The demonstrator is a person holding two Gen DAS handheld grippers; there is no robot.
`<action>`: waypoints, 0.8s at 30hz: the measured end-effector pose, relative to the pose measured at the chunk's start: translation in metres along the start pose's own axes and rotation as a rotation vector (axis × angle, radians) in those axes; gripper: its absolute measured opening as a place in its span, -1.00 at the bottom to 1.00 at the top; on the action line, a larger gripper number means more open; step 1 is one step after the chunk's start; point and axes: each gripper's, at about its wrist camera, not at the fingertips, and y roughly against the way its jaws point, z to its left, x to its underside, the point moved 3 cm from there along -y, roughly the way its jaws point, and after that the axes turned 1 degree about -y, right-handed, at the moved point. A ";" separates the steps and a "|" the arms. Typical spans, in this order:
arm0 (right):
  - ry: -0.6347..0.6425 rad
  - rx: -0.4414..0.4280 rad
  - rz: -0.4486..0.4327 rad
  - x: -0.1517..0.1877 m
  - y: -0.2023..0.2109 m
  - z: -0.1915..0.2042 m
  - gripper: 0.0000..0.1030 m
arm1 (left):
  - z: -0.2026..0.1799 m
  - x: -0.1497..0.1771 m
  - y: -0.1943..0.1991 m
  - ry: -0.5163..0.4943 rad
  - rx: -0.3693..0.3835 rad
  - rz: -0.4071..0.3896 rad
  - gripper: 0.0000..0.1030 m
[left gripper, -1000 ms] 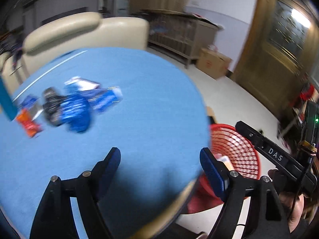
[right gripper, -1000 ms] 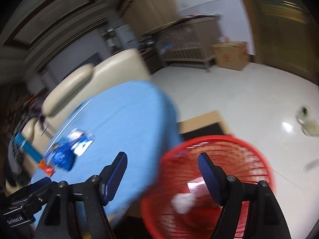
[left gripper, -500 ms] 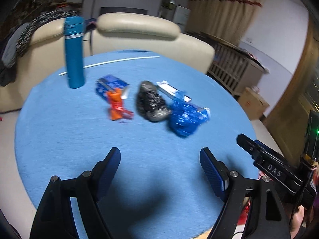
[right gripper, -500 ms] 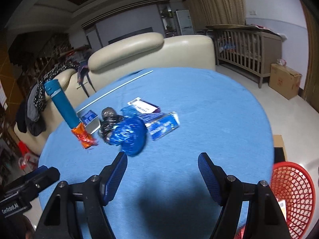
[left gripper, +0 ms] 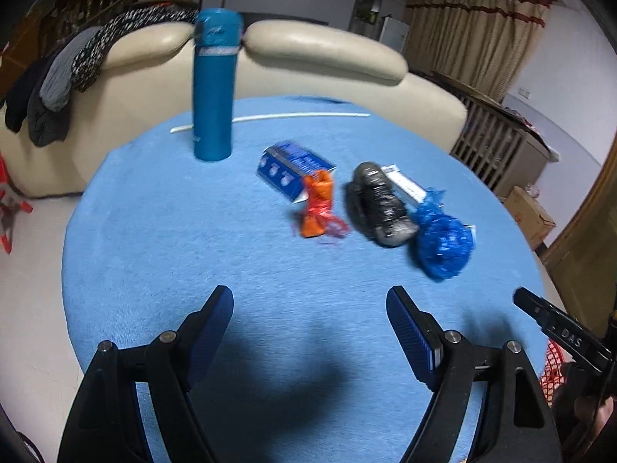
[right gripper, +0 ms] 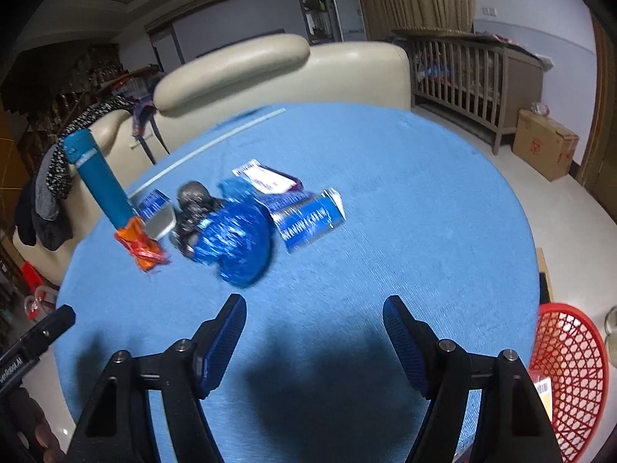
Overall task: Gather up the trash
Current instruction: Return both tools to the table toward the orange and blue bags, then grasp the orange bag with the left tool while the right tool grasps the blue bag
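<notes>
- Nearest you, your left tongs (left gripper: 310, 328) and right tongs (right gripper: 314, 332) both stand wide apart with nothing between the pads, hanging over bare blue table (left gripper: 162, 239).
- A second ago both cameras looked at the red basket (right gripper: 570, 370) by the table's edge; now they have swung back to face the litter, and the basket sits low at the right beside the table, with a scrap already in it.
- To me that means a drop-off is finished and you are lining up the next pick.
- Ahead, closest to the right tongs, lies the crumpled blue bag (right gripper: 235, 243), touching the black bag (left gripper: 380, 204).
- Beside those, the orange wrapper (left gripper: 318, 208) overlaps a blue box (left gripper: 289, 166); a blue carton (right gripper: 310, 220) and a white packet (right gripper: 264, 177) lie just past.
- Farthest stands an upright teal bottle (left gripper: 214, 88), probably not trash, before the cream sofa (left gripper: 320, 50).
</notes>
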 end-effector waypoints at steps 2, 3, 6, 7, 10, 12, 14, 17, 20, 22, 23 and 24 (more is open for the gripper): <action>-0.007 0.009 0.025 0.001 -0.008 -0.004 0.49 | 0.005 0.000 -0.005 0.016 -0.006 0.012 0.60; -0.008 0.002 0.047 0.001 -0.014 -0.003 0.49 | 0.007 0.000 -0.008 0.022 -0.010 0.017 0.59; 0.008 -0.028 0.070 -0.003 -0.026 0.008 0.49 | 0.007 0.000 -0.011 0.020 -0.016 0.023 0.60; 0.020 -0.043 0.063 -0.006 -0.029 0.014 0.49 | 0.006 0.000 -0.013 0.017 -0.021 0.026 0.60; 0.046 -0.085 0.032 -0.022 -0.040 0.035 0.49 | 0.003 0.000 -0.016 0.008 -0.024 0.036 0.60; 0.069 -0.085 0.028 -0.034 -0.055 0.049 0.49 | 0.004 -0.002 -0.019 0.004 -0.028 0.038 0.60; 0.084 -0.064 0.034 -0.041 -0.072 0.057 0.48 | 0.005 -0.006 -0.021 0.004 -0.030 0.037 0.60; 0.092 -0.065 0.076 -0.042 -0.096 0.063 0.06 | 0.004 -0.015 -0.026 -0.002 -0.035 0.033 0.60; 0.103 -0.080 0.105 -0.038 -0.102 0.066 -0.16 | 0.000 -0.028 -0.040 -0.007 -0.022 0.043 0.60; 0.098 -0.102 0.103 -0.038 -0.096 0.064 -0.17 | -0.002 -0.039 -0.051 -0.003 -0.021 0.041 0.60; 0.101 -0.101 0.097 -0.037 -0.092 0.062 -0.17 | -0.004 -0.046 -0.059 0.000 -0.015 0.042 0.60; 0.101 -0.107 0.092 -0.037 -0.086 0.059 -0.17 | -0.007 -0.051 -0.067 -0.002 -0.011 0.047 0.60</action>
